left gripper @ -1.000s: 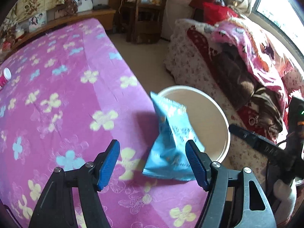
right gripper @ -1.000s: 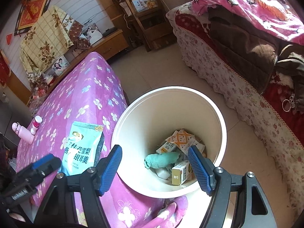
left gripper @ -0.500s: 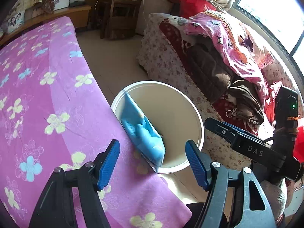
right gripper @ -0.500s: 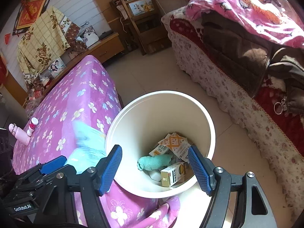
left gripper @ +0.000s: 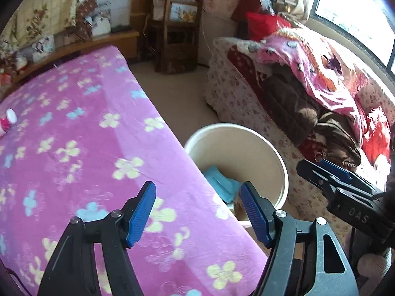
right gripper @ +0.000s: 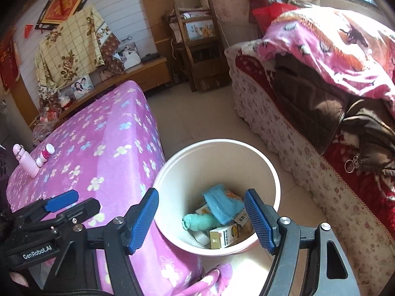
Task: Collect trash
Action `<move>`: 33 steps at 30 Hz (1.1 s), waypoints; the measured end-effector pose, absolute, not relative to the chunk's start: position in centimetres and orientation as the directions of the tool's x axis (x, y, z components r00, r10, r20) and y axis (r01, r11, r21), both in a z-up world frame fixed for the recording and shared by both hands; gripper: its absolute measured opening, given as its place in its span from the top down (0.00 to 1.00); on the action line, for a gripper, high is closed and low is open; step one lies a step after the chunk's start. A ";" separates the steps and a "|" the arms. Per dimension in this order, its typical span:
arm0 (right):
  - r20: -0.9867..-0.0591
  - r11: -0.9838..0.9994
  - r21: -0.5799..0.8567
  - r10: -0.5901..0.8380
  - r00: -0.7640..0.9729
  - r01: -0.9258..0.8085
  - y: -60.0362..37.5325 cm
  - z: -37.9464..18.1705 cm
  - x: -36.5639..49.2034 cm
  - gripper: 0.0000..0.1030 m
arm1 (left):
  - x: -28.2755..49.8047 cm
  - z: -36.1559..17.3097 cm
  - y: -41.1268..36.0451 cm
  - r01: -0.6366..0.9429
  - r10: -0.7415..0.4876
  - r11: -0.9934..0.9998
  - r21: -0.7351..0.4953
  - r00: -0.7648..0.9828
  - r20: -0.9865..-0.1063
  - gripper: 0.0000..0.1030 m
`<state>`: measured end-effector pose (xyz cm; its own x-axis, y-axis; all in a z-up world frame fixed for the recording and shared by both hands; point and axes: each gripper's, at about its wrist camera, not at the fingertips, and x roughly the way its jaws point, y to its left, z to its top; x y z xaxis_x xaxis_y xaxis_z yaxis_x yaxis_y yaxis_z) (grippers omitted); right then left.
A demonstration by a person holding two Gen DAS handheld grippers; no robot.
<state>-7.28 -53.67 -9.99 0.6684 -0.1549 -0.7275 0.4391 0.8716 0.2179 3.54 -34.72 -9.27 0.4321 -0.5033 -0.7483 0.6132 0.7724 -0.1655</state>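
A white round bin [right gripper: 269, 172] stands on the floor against the edge of the pink flowered table [right gripper: 98, 153]. Inside it lies the light blue snack bag [right gripper: 222, 206] on top of a teal cloth roll [right gripper: 200, 222] and small cartons [right gripper: 224, 236]. From the left wrist view the bin [left gripper: 276, 153] shows the bag [left gripper: 219, 180] low inside. My left gripper [left gripper: 198, 212] hangs open over the table's corner, nothing between its pads. My right gripper [right gripper: 201, 219] stands open above the bin, empty. The left gripper [right gripper: 61, 199] also shows at lower left in the right wrist view.
A pink bottle [right gripper: 26, 161] and a small white-capped bottle [right gripper: 45, 154] stand at the table's far left. A sofa with blankets [right gripper: 321, 79] lies to the right, a wooden rack [right gripper: 197, 49] at the back. Bare floor [right gripper: 197, 118] separates table and sofa.
The blue bag slid off the table edge and dropped into the bin. Both grippers rose and pulled back, jaws unchanged.
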 end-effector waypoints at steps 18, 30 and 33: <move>-0.538 0.875 0.141 -0.325 0.778 0.463 -46.7 -2.0 -11.3 0.23 | -0.6 -1.6 -27.3 0.529 -0.477 0.846 -0.064 0.699 -0.534 0.30; -0.467 0.889 0.118 -0.343 0.815 0.442 -44.3 0.6 -12.6 0.23 | -2.3 0.0 -24.9 0.504 -0.472 0.861 -0.066 0.745 -0.472 0.30; -0.459 0.890 0.117 -0.345 0.819 0.440 -44.0 0.9 -12.8 0.23 | -2.7 0.3 -24.6 0.501 -0.468 0.864 -0.053 0.759 -0.453 0.30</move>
<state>-12.84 -44.05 0.90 0.8191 -0.3446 -0.4586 0.4401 0.8903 0.1172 -2.70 -24.60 0.35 0.7588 -0.4677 -0.4533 0.5009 0.8639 -0.0529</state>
